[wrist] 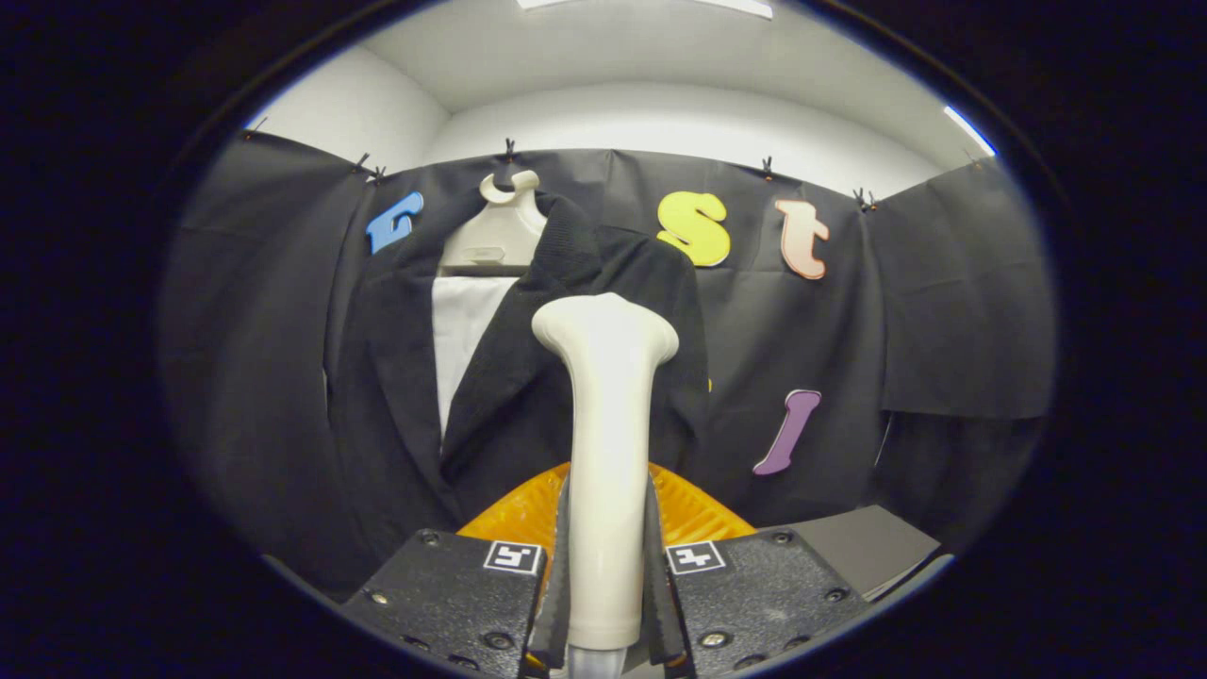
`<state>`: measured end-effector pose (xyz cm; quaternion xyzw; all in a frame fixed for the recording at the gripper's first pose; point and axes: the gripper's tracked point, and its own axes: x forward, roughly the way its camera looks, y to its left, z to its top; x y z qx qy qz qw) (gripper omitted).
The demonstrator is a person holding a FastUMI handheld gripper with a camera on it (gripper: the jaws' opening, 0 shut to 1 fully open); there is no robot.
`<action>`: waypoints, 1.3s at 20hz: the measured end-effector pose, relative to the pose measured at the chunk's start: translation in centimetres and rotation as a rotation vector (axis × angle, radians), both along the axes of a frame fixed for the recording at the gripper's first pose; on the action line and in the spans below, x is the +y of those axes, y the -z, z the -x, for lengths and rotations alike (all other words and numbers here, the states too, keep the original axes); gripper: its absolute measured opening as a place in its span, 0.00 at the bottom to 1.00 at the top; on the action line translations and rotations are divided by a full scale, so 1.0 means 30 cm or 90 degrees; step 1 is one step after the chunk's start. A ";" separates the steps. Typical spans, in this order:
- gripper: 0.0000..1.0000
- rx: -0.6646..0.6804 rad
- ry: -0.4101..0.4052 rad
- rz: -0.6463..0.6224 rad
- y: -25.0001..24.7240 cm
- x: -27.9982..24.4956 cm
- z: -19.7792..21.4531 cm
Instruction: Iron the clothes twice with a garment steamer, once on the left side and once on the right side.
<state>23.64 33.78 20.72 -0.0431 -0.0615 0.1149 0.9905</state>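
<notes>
You are pinching the steamer point(603, 424) upright in the gripper point(603, 575); the jacket point(509, 377) is hanging just beyond its head, slightly left.

The scene is seen from a fisheye camera that is mounted on the tool point(605, 604), just behind its two fingers, and it is pointed forward along them and slightly upward, so that the ceiling is included. The fingers are seen very near, closed on both sides of the garment steamer point(604, 453), which is held upright directly before the lens. The dark jacket point(509, 377) on its hanger point(495, 236) is faced from near, a little to the side of the steamer's head, with the booth's cloth wall behind it.
</notes>
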 end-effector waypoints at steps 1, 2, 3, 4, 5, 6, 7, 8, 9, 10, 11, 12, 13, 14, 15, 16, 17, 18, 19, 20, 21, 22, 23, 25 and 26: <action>0.35 0.003 0.002 0.003 0.014 -0.002 -0.001; 0.35 0.007 0.003 0.006 0.033 0.000 -0.001; 0.35 0.011 0.004 0.008 0.051 0.001 -0.002; 0.35 0.015 0.006 0.012 0.072 -0.002 -0.002; 0.35 0.018 0.009 0.016 0.089 -0.003 -0.004; 0.35 0.022 0.011 0.020 0.110 -0.005 -0.002; 0.35 0.026 0.012 0.023 0.126 -0.006 -0.003; 0.35 0.030 0.014 0.026 0.143 -0.008 -0.005; 0.35 0.033 0.016 0.029 0.158 -0.010 -0.004; 0.35 0.036 0.018 0.033 0.177 -0.012 -0.002; 0.35 0.040 0.020 0.037 0.194 -0.014 -0.002; 0.35 0.045 0.022 0.041 0.215 -0.017 -0.005; 0.35 0.050 0.024 0.046 0.236 -0.018 -0.002; 0.35 0.054 0.026 0.051 0.259 -0.023 0.002; 0.35 0.059 0.029 0.057 0.284 -0.026 0.004; 0.35 0.065 0.030 0.060 0.308 -0.027 0.004; 0.35 0.071 0.031 0.064 0.327 -0.028 0.005; 0.35 0.076 0.032 0.067 0.345 -0.030 0.007; 0.35 0.082 0.033 0.070 0.368 -0.030 0.009; 0.35 0.088 0.034 0.075 0.392 -0.032 0.012; 0.35 0.094 0.035 0.079 0.415 -0.031 0.012; 0.35 0.100 0.036 0.082 0.432 -0.033 0.006; 0.35 0.108 0.036 0.085 0.455 -0.033 0.006; 0.35 0.121 0.036 0.090 0.508 -0.040 0.025; 0.35 0.128 0.037 0.092 0.533 -0.045 0.028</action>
